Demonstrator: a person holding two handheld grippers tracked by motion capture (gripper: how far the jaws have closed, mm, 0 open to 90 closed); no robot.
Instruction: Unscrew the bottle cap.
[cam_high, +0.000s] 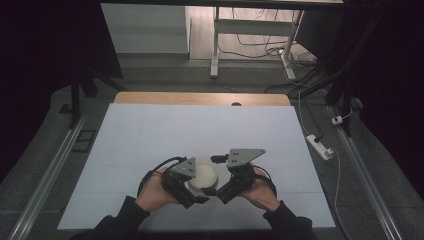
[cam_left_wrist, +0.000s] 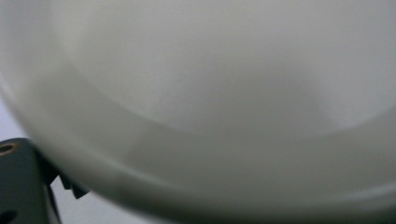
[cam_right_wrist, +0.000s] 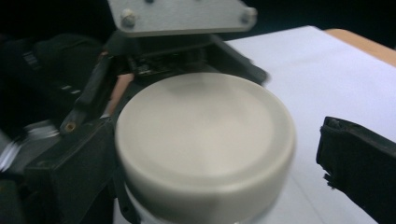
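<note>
Room: dark surroundings, a grey floor with cables, a white power strip (cam_high: 319, 147) at the right of the high view, and the legs of a white frame (cam_high: 215, 42) at the top centre.

Desk (cam_high: 150, 135): a white sheet covers most of it; a strip of bare wood (cam_high: 200, 98) shows along its far edge. Metal rails (cam_high: 45, 180) run down both sides.

Round white container (cam_high: 204, 175): it sits in the lower centre of the high view, between the two claws, with a flat cream lid on top.

Left claw (cam_high: 192, 187): held by the person's left hand (cam_high: 152, 192), it comes in at the container from the lower left. The left gripper view is taken up by the container's pale wall (cam_left_wrist: 210, 93), very close and blurred, with one black jaw at the lower left corner against it. The claw appears clenched around the container.

Right claw (cam_high: 220, 192): held by the right hand (cam_high: 260, 192), it is released. In the right gripper view the lid (cam_right_wrist: 203, 130) lies between the jaws; the right-hand jaw stands clear of it with white sheet between, and the left-hand jaw is close beside it, contact not discernible.

The right gripper view also shows the left claw's grey plate (cam_right_wrist: 182, 16) behind the container.
</note>
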